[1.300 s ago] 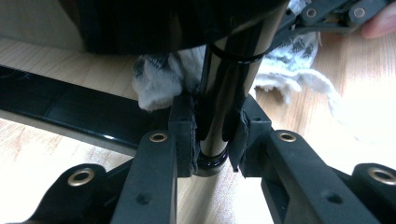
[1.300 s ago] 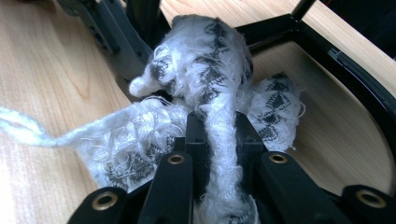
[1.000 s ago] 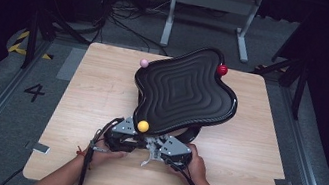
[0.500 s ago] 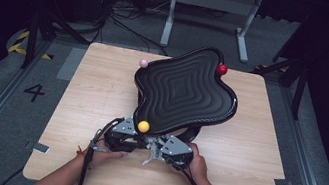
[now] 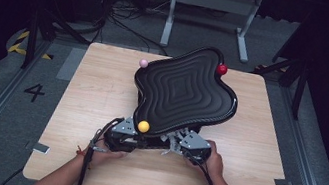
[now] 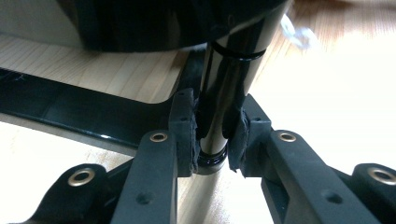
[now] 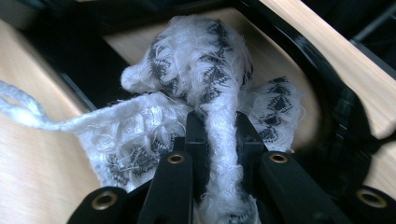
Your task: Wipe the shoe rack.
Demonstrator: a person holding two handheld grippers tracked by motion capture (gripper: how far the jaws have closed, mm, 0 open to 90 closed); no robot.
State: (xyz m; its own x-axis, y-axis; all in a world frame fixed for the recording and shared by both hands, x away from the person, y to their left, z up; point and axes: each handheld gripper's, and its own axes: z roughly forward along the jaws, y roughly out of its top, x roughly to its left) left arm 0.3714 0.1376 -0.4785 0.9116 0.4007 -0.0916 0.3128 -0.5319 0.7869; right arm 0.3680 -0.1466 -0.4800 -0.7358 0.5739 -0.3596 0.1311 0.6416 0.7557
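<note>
A black wavy tray (image 5: 184, 90) stands on a black stand, with a pink ball (image 5: 143, 63), a red ball (image 5: 221, 69) and a yellow ball (image 5: 143, 126) at its corners. My left gripper (image 5: 136, 141) is under the tray's near edge. In the left gripper view it (image 6: 215, 135) is shut on the stand's glossy black post (image 6: 226, 88), pads pressed on both sides. My right gripper (image 5: 178, 144) sits just right of it, shut on a white cloth with a black pattern (image 7: 201, 70) that bunches out ahead of the gripper (image 7: 219, 130). The cloth lies against the stand's black base (image 7: 329, 100).
The wooden table (image 5: 97, 86) carries the stand in its middle. A black base bar (image 6: 70, 109) runs across the wood beside the post. Beyond the table stand a grey metal frame (image 5: 213, 2) and cables on the floor. A "4" (image 5: 34, 92) is marked on the floor at left.
My right hand and its gripper have shifted a little to the right with the cloth. The left gripper has stayed on the post, and the tray and balls look unchanged.
</note>
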